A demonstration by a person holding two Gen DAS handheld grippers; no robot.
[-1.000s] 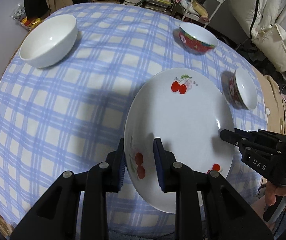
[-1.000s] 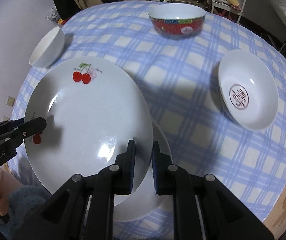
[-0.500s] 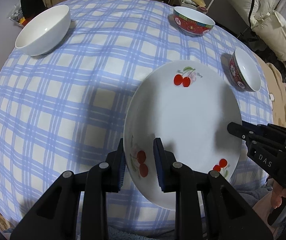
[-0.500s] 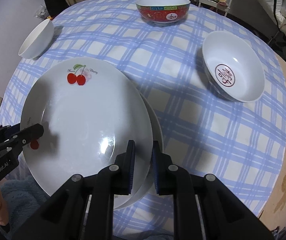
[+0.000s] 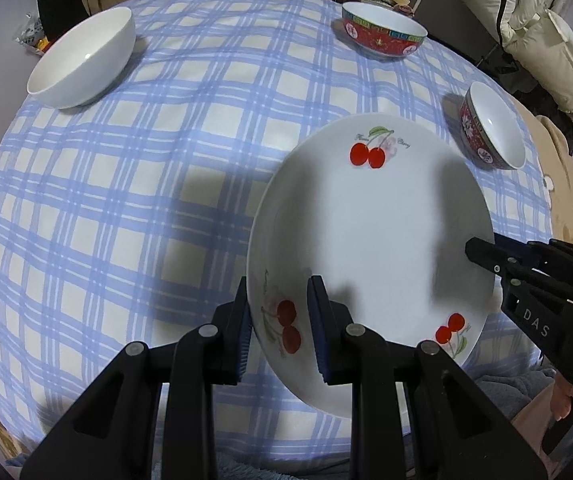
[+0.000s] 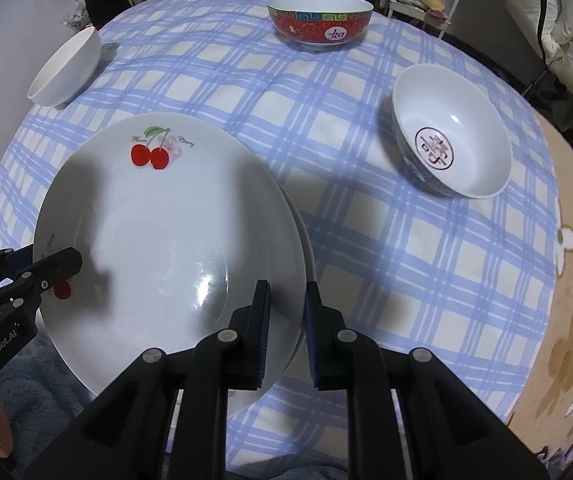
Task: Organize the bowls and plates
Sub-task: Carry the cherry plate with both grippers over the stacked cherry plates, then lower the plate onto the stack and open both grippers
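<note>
A white cherry-printed plate (image 5: 370, 232) (image 6: 166, 232) is gripped on its rim from both sides. My left gripper (image 5: 278, 316) is shut on its left edge. My right gripper (image 6: 286, 324) is shut on its right edge. A second white plate (image 6: 304, 240) lies just under it, only its rim showing. A plain white bowl (image 5: 82, 58) (image 6: 66, 68) stands far left. A large red patterned bowl (image 5: 382, 36) (image 6: 320, 20) stands at the far side. A smaller red bowl with a white inside (image 5: 494, 128) (image 6: 452, 140) stands at right.
The round table wears a blue-and-white checked cloth (image 5: 146, 200) (image 6: 386, 264). Books and a shelf stand behind it. A white cushioned seat (image 5: 546, 40) is at far right. A beige flowered rug (image 6: 566, 340) lies beside the table.
The held plate has come lower and nearer the table's front edge, over the second plate. Both grippers stay shut on its rim.
</note>
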